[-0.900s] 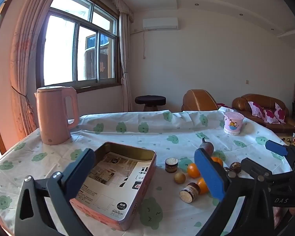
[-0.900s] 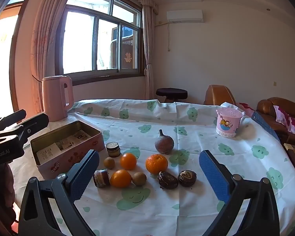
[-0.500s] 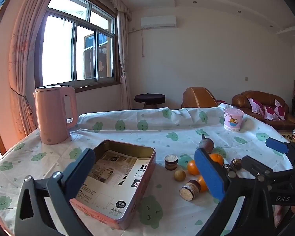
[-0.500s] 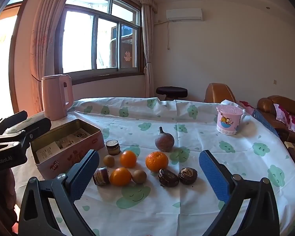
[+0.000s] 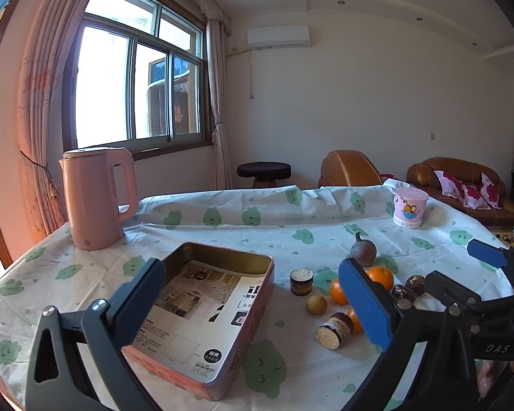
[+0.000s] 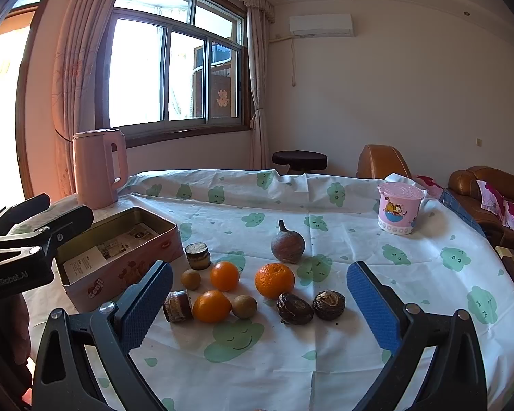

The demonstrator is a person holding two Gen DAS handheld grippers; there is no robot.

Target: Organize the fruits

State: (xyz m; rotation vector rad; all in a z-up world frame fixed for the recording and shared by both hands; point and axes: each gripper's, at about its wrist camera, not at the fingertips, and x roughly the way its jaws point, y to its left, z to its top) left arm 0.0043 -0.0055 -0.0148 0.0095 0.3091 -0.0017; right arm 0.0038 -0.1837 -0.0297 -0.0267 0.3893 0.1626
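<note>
Fruits lie grouped on the clouded tablecloth: three oranges, the largest [image 6: 274, 279] in the middle, two small brown round fruits [image 6: 244, 306], a brown pear-shaped fruit [image 6: 287, 245] and two dark shrivelled fruits [image 6: 294, 308]. An open pink tin [image 6: 120, 270] lined with printed paper stands left of them; it also shows in the left wrist view [image 5: 202, 311]. My right gripper [image 6: 260, 308] is open and empty, above the table in front of the fruits. My left gripper [image 5: 253, 301] is open and empty, over the tin's near right side.
Two small dark jars sit by the fruits, one upright [image 6: 197, 255], one on its side [image 6: 177, 306]. A pink kettle [image 6: 97, 167] stands at the back left, a pink cartoon cup [image 6: 399, 207] at the back right. Sofa and stool stand beyond the table.
Both grippers have shifted slightly; the views tilt a little upward. Nothing on the table has moved, and both grippers stay open.
</note>
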